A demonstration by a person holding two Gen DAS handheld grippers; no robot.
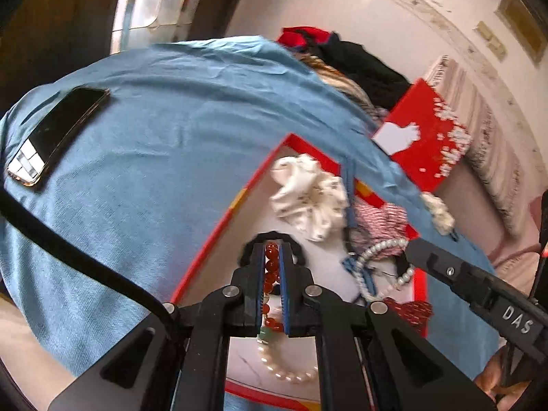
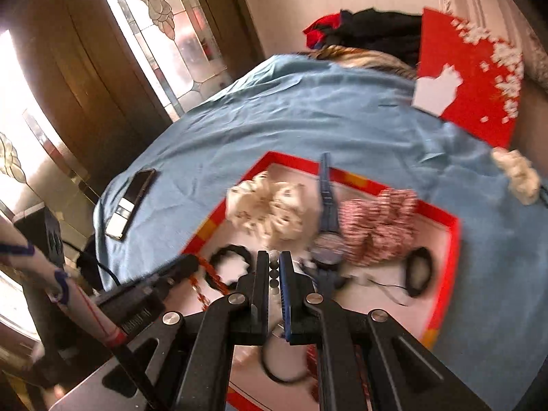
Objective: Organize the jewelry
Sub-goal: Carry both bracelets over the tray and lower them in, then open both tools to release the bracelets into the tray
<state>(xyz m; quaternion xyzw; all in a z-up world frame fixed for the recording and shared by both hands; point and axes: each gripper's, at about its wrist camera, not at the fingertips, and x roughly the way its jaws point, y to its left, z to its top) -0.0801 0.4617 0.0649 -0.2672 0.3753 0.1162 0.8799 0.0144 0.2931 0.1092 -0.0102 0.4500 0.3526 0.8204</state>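
— Blue cloth covered the table under the red-rimmed tray, a phone lying aside.
— And the claws?
— The left gripper clamped the red bead bracelet over the tray; the right gripper had closed narrowly on a pearl strand.

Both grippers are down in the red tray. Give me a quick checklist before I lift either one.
1. Left gripper shut on the red bead bracelet: ok.
2. Red beads clear of the pearl bracelet: cannot tell.
3. Right gripper holding the pearl strand: cannot tell, blurred.
4. Strand free of the blue watch: not ok, it lies against it.
5. Grippers apart from each other: ok.
6. Red tray flat on the blue cloth: ok.
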